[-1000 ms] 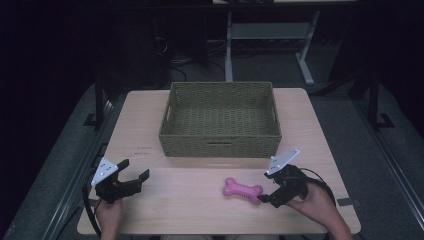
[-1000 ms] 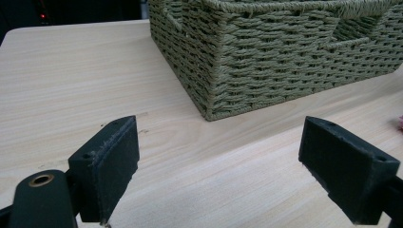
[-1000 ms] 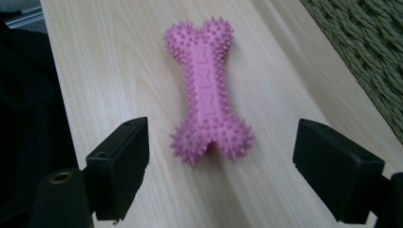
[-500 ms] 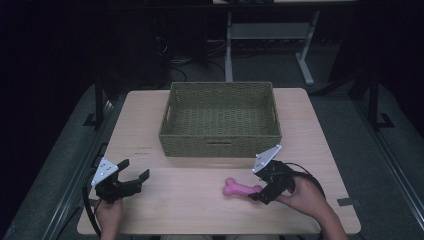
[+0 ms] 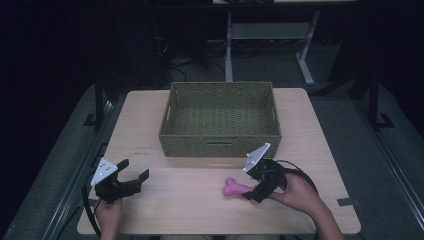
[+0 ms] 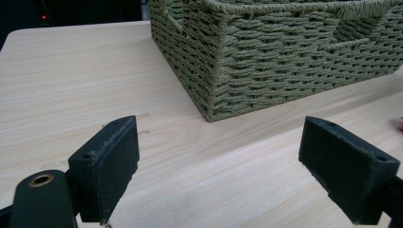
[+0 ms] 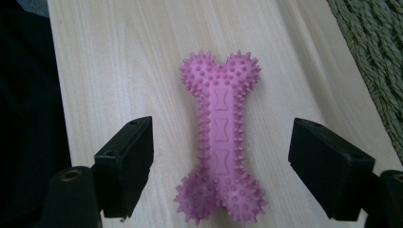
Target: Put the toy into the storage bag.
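A pink spiked rubber bone (image 5: 234,187) lies flat on the wooden table (image 5: 175,210), in front of the basket's right half. My right gripper (image 5: 250,186) straddles its shaft. In the right gripper view the bone (image 7: 219,95) runs lengthwise between the jaws of that gripper (image 7: 221,127). The jaws have just been closing, and a gap still shows between each pad and the toy. My left gripper (image 5: 135,169) rests open near the table's front left corner, with nothing between the jaws. In the left gripper view it (image 6: 218,142) points toward the basket's corner.
A green woven basket (image 5: 220,142) stands at the middle back of the table, and its near corner (image 6: 285,57) appears in the left gripper view. Metal desk legs and cables stand on the dark floor beyond the table.
My right gripper has slid left along the table until its jaws came around the pink bone. The bone has not moved, and the left gripper has kept still.
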Demonstrator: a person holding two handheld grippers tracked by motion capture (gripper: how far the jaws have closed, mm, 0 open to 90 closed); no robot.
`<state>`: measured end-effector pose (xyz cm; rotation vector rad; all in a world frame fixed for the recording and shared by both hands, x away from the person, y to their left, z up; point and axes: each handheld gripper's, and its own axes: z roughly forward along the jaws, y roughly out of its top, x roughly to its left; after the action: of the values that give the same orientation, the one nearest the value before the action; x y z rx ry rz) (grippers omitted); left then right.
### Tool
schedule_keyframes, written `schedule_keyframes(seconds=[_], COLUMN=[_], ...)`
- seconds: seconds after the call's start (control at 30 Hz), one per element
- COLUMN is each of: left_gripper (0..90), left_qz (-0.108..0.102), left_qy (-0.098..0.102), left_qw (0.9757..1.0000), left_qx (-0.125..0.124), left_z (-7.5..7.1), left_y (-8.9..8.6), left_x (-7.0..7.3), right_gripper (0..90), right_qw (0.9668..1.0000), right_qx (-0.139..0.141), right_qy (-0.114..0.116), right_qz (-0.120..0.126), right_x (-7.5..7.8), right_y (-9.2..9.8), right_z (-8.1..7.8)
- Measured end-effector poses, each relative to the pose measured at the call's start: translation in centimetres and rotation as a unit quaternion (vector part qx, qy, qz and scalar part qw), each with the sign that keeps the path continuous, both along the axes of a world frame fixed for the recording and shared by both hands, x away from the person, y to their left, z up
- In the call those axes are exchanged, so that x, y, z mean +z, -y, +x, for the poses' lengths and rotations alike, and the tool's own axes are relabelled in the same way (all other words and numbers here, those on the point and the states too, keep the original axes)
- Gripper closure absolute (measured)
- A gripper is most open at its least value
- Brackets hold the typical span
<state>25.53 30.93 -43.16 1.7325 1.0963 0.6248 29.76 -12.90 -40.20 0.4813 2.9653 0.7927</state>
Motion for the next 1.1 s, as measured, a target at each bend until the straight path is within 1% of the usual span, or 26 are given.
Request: schedule_keyframes(seconds=[0.23,0.4,0.7,0.9,1.0,1.1], left_gripper=[12.8,12.8,12.8,12.8,12.8,12.8], left_qz=[0.000,0.000,-0.001,-0.003,-0.003,-0.003], left_qy=[0.001,0.002,0.001,0.002,0.002,0.002], left_qw=[1.0000,1.0000,1.0000,1.0000,1.0000,1.0000], left_qx=[0.001,0.001,0.001,0.001,0.001,0.000], left_z=[0.0,0.0,0.0,-0.1,-0.1,-0.1], left_y=[-0.1,-0.1,-0.1,-0.1,-0.1,-0.1], left_x=[0.0,0.0,0.0,0.1,0.1,0.1], right_gripper=[23.0,23.4,26.2,31.3,35.1,35.2], right_qw=[0.9998,0.9992,0.9979,0.9974,0.9971,0.9969], right_qx=[0.005,0.010,0.010,0.009,0.009,0.007], right_qy=[-0.004,-0.004,-0.006,-0.013,-0.009,-0.014], right_qz=[-0.018,-0.038,-0.063,-0.070,-0.075,-0.078], right_x=[-0.4,-1.0,-2.0,-2.5,-2.6,-2.8], right_y=[-1.0,-1.7,-2.3,-2.5,-2.6,-2.6], right_z=[0.2,0.3,0.7,1.0,1.1,1.1])
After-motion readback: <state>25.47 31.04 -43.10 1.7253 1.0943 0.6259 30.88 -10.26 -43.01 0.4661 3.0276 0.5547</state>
